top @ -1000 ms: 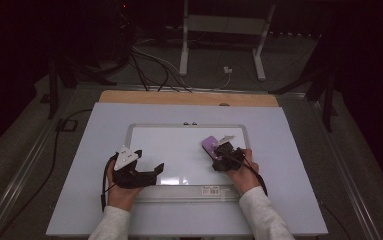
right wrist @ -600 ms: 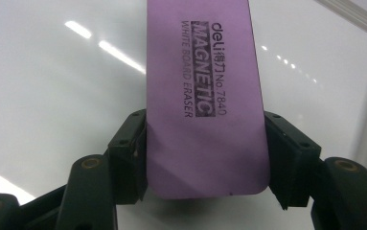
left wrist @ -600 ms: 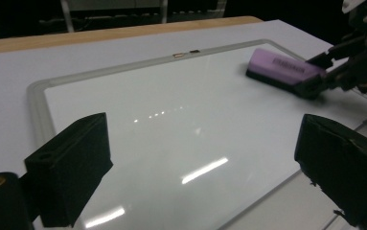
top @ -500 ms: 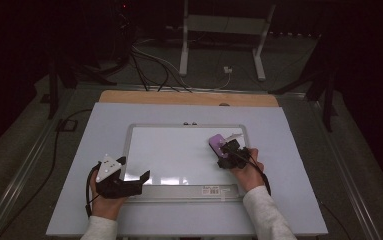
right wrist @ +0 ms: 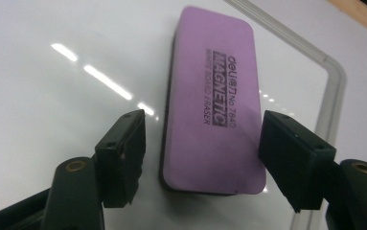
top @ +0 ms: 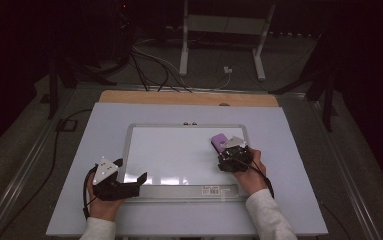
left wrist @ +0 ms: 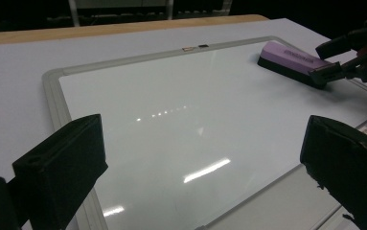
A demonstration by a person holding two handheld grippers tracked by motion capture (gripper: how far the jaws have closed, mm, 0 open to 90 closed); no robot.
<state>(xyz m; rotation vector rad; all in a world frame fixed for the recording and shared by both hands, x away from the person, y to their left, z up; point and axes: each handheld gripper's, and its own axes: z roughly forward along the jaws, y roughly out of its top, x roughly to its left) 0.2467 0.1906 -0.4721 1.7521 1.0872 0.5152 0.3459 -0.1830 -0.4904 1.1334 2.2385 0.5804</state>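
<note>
A white whiteboard (top: 179,150) with a grey frame lies flat on the pale blue table (top: 289,130). On its right part rests a purple magnetic eraser (top: 220,140) (right wrist: 214,100) (left wrist: 291,57), flat on the board. My right gripper (top: 230,151) (right wrist: 210,155) is open, its jaws standing on either side of the eraser's near end. My left gripper (top: 130,171) (left wrist: 202,163) is open wide with nothing in it, just above the board's (left wrist: 171,110) near left corner. The person's hands hold both grippers from the near edge.
A wooden strip (top: 189,97) runs along the table's far edge. Beyond it, on the dark floor, are a metal stand (top: 219,45) and loose cables (top: 149,65). A barcode label (top: 213,190) sits on the board's near frame.
The left gripper has pulled back left and toward the person, from over the board to its near left corner. The right gripper and eraser have shifted slightly right.
</note>
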